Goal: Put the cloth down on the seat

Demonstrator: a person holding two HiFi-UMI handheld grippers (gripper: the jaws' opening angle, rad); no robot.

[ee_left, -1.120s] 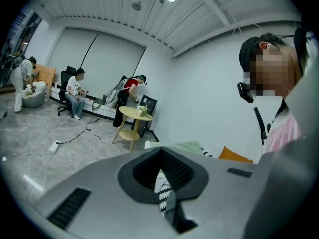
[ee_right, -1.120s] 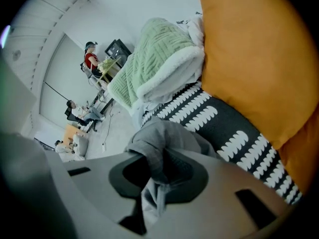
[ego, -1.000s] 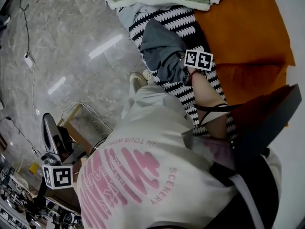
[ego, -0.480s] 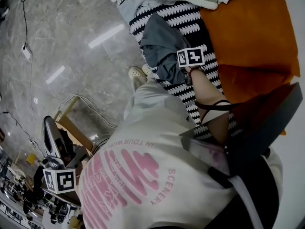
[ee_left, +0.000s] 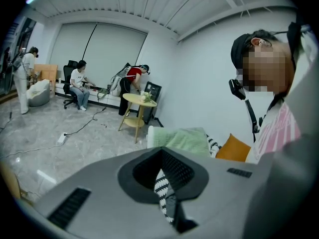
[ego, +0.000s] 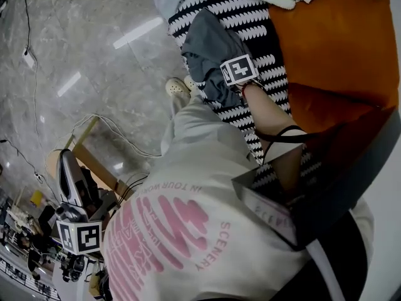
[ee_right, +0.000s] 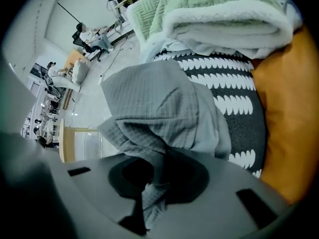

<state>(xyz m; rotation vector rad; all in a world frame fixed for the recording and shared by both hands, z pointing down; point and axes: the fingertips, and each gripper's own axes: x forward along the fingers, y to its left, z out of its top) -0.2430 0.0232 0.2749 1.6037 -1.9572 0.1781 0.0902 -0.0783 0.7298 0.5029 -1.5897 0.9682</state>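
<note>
A grey waffle-weave cloth (ego: 210, 42) lies bunched on the seat's black-and-white patterned cover (ego: 250, 17). My right gripper (ego: 227, 85) is at the cloth's near end, and its marker cube (ego: 239, 69) shows above it. In the right gripper view a fold of the cloth (ee_right: 159, 108) runs down between the jaws of the right gripper (ee_right: 151, 193), which are shut on it. The rest rests on the cover (ee_right: 234, 101). My left gripper (ego: 70, 184) hangs low at my left, away from the seat. It holds nothing, and its jaw gap (ee_left: 167, 193) is unclear.
An orange cushion (ego: 335, 49) lies right of the cloth, and a folded green blanket (ee_right: 219, 9) sits at the seat's far end. Cables (ego: 106, 130) trail over the marble floor. A yellow side table (ee_left: 135, 103) and several people (ee_left: 79, 83) are farther off in the room.
My right gripper has slid left and a little farther along the seat, still gripping the cloth. The left gripper has barely shifted.
</note>
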